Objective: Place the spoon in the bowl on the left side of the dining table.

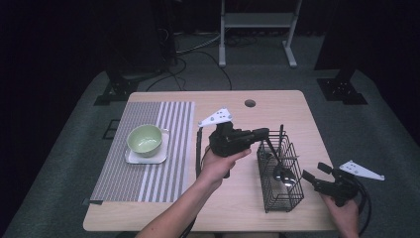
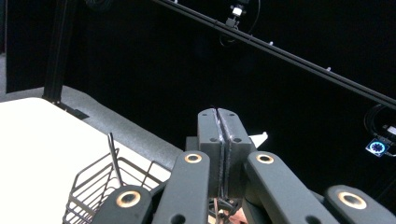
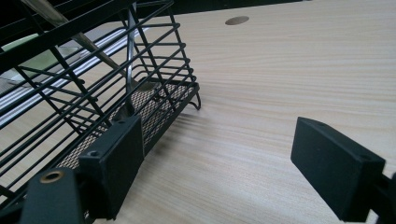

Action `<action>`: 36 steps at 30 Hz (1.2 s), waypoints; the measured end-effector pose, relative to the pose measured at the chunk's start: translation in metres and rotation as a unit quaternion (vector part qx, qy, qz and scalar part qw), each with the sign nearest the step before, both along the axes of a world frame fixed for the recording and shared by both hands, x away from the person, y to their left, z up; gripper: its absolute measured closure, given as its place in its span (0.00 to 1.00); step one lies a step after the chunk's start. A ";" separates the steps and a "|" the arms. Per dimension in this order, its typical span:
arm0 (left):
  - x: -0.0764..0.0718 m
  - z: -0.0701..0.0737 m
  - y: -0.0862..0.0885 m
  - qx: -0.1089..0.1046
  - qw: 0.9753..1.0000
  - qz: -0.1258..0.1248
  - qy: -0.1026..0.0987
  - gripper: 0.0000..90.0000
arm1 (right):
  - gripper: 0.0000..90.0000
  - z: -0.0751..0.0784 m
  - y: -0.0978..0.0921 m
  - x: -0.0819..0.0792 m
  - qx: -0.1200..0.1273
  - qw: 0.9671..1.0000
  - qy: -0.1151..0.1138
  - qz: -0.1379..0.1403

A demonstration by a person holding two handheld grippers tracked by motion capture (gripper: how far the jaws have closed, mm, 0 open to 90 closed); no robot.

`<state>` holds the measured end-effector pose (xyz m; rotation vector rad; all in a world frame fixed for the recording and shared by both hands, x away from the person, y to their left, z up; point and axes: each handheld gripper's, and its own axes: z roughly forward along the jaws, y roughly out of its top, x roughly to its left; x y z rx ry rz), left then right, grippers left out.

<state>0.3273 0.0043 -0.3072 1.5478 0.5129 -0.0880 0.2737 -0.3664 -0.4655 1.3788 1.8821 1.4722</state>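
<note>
High view shows the wire basket standing on the table, right of the striped mat that carries the green bowl. A spoon lies inside the basket with its handle leaning up toward the left gripper, whose jaws are pressed together, apparently pinching the thin handle tip. Extract the spoon by lifting along the handle's line so the bowl end clears the basket rim without snagging wires. The right gripper stands wide open against the basket's side; use it to steady the basket if it tips.
</note>
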 end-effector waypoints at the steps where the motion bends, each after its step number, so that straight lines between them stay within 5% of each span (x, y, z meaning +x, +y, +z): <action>1: 0.000 0.001 0.000 0.000 1.000 0.001 -0.001 0.99 | 0.18 0.000 0.000 0.000 0.000 1.000 0.000 0.000; 17: 0.006 0.027 0.025 -0.037 0.999 0.027 -0.007 0.99 | 0.18 0.000 0.000 0.000 -0.005 1.000 0.001 -0.006; 36: 0.026 0.045 0.092 -0.044 0.992 0.117 -0.014 0.99 | 0.18 -0.001 -0.001 -0.001 -0.009 1.000 0.001 -0.009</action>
